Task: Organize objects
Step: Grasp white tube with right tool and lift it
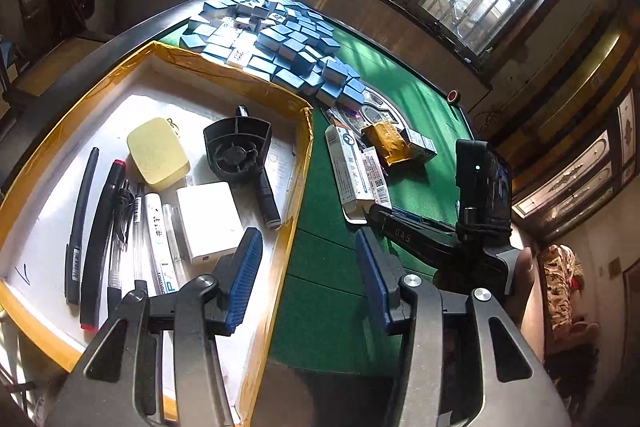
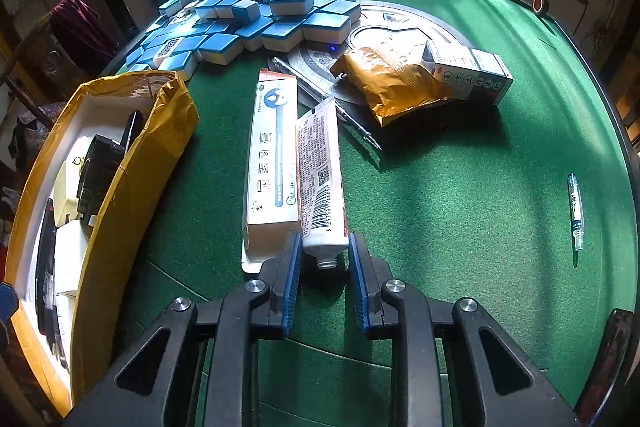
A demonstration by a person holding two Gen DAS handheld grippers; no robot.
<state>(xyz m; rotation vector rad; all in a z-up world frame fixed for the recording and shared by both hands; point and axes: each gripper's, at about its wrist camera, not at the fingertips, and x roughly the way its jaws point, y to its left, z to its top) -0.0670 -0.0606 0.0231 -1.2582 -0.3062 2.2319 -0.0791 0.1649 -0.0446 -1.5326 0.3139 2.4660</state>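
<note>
Right gripper (image 2: 324, 251) tilted steeply down, pads clamping the white tube (image 2: 320, 183) lying on green felt (image 2: 440, 207); left gripper (image 1: 306, 267) wide, empty, over box (image 1: 298, 163) edge.

Table felt (image 2: 460, 187): green. Tiles (image 2: 256, 15): blue backs, white faces. Tray (image 1: 224, 67): yellow-brown rim, white floor. Case (image 1: 158, 151): pale yellow. Pouch (image 2: 388, 83): gold. Tube (image 2: 320, 183): white, black barcode. Gripper pads (image 2: 294, 279): blue, ribbed.
</note>
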